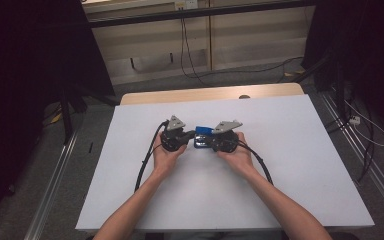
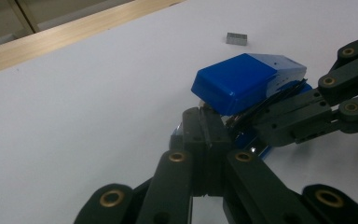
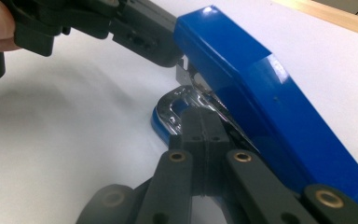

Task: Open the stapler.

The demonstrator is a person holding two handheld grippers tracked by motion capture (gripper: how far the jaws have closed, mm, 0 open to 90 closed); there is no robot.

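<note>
The stapler (image 1: 203, 136) sits on the white table (image 1: 300, 165), near its middle, and you have a gripper on each side of it. Your left gripper (image 2: 206, 122) has its jaws clenched together, tips tucked under the stapler's blue front end, beside the metal tray. Your right gripper (image 3: 200, 122) is clenched too, its closed tips pushed into the gap between the blue top and the chrome base. Neither one looks to be grasping the stapler; both press or wedge against it.

That is the risk. With closed tips acting as wedges, the stapler can skid across the smooth table if you push harder from one side than the other. If the right gripper levers upward too fast, the top could spring open, or snap back shut on the tips. The left gripper's tips rest on a rounded plastic edge, so they could slip off and knock the stapler over.

A small block of staples (image 2: 236, 38) lies beyond the stapler, well apart from it; a sudden skid could send the stapler into it.
</note>
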